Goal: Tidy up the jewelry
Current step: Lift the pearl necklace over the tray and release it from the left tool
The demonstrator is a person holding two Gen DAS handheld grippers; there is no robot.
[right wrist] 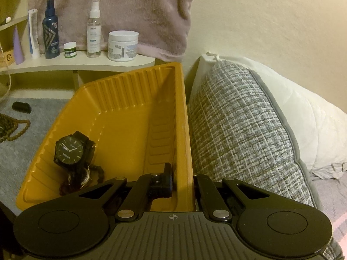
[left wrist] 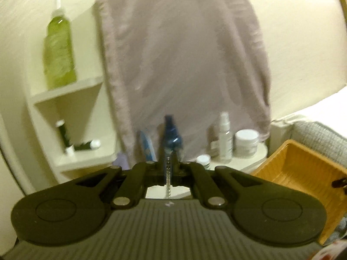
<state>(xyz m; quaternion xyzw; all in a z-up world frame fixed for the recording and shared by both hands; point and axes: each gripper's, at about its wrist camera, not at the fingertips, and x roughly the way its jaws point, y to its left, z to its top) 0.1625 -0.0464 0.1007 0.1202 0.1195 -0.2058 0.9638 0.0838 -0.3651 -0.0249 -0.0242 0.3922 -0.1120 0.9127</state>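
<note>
Now the left gripper point(left wrist: 168, 171), pressed together on a thin silver chain point(left wrist: 168, 174) at frame centre, carries it aloft, while the right gripper point(right wrist: 183, 186) pinches the yellow tray point(right wrist: 130, 99) wall, lower centre. A black watch point(right wrist: 69, 149) already sits inside, lower left; a beaded necklace point(right wrist: 15, 130) waits on the grey mat at far left.

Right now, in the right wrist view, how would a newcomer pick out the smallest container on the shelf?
Start at the cream shelf under the hanging mauve towel. On it, between the dark blue spray bottle and the clear pump bottle, stands the tiny white jar with a green label. It is the shortest thing there, much smaller than the big white tub.
</note>
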